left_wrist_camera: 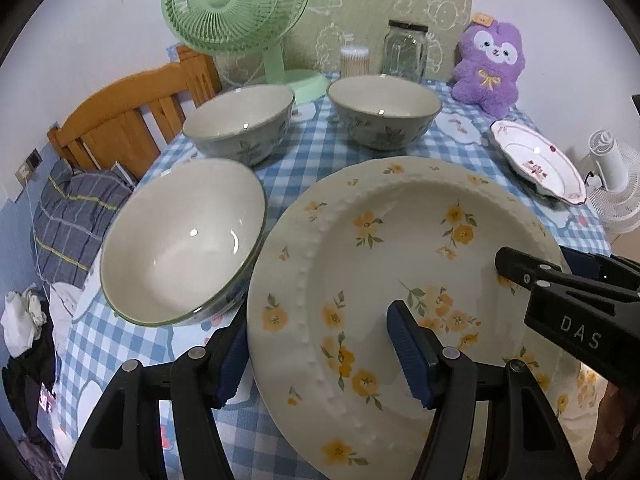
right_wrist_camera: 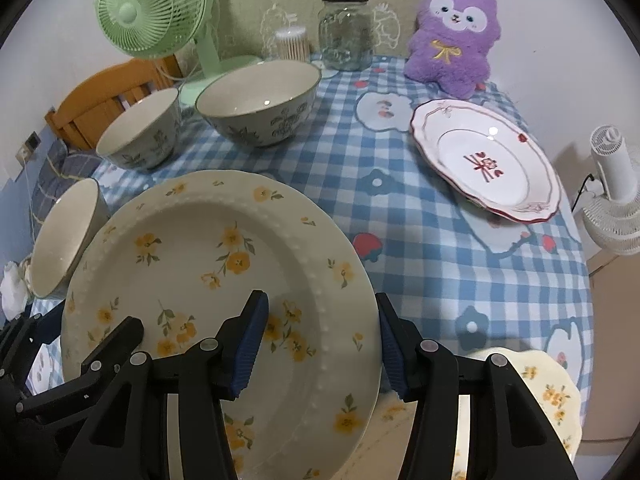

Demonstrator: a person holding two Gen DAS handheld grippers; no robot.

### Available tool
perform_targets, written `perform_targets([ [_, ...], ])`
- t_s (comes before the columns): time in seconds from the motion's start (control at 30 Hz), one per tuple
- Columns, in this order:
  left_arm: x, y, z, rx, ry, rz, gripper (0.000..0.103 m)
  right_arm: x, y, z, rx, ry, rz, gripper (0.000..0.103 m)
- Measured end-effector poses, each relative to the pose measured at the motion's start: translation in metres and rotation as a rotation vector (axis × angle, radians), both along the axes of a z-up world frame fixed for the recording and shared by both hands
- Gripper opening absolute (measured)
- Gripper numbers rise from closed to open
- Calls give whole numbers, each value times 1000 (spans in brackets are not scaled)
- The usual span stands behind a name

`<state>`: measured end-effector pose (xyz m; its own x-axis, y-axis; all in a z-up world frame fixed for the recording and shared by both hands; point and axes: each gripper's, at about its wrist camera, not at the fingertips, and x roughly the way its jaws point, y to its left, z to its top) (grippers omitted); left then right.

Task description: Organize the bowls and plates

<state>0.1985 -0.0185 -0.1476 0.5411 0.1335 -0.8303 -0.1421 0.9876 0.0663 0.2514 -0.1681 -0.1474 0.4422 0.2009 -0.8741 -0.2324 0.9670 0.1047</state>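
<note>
- Left tongs [left_wrist_camera: 320,356] straddle the left rim of the yellow plate [left_wrist_camera: 400,280]: one pad below the rim, one pad over the inner face. Looks like a grip on the rim, though contact of the lower pad is partly hidden.
- Right tongs [right_wrist_camera: 320,344] straddle the right rim of the same plate the same way, one pad inside, one outside. Again reads as a grip.
- Two-sided hold likely because the plate is wide and heavy; one pinch would let it tip.
- Plate sits near centre, tilted, apparently lifted off the bench [right_wrist_camera: 440,240], near edge over another yellow-flowered plate [right_wrist_camera: 552,396] at near right. Probably just taken from, or going onto, that one; can't tell which.
- Red plate [right_wrist_camera: 488,160] at far right, resting on something dark, well apart from the yellow ones.
- Three bowls on the left: near bowl [left_wrist_camera: 180,240] just beside the held plate's left rim, two bowls far, left bowl [left_wrist_camera: 240,124] and right bowl [left_wrist_camera: 384,112], side by side, not stacked.
- Judgement: plates being grouped by pattern; bowls still to nest.
- Risk: near bowl close to the plate rim, swing left could knock it.
- Clutter at far edge: fan [left_wrist_camera: 236,12], jar [left_wrist_camera: 406,50], plush [left_wrist_camera: 490,66]. Not task items.
</note>
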Motion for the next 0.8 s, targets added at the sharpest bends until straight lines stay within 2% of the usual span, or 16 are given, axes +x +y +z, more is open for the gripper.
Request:
perform_targets([
  [0.33, -11, -29, 16, 11, -38, -62, 67, -26, -36, 20, 13, -36, -67, 56],
  [0.8, -34, -86, 31, 12, -103, -168, 66, -70, -100, 33, 9, -61, -201, 56],
])
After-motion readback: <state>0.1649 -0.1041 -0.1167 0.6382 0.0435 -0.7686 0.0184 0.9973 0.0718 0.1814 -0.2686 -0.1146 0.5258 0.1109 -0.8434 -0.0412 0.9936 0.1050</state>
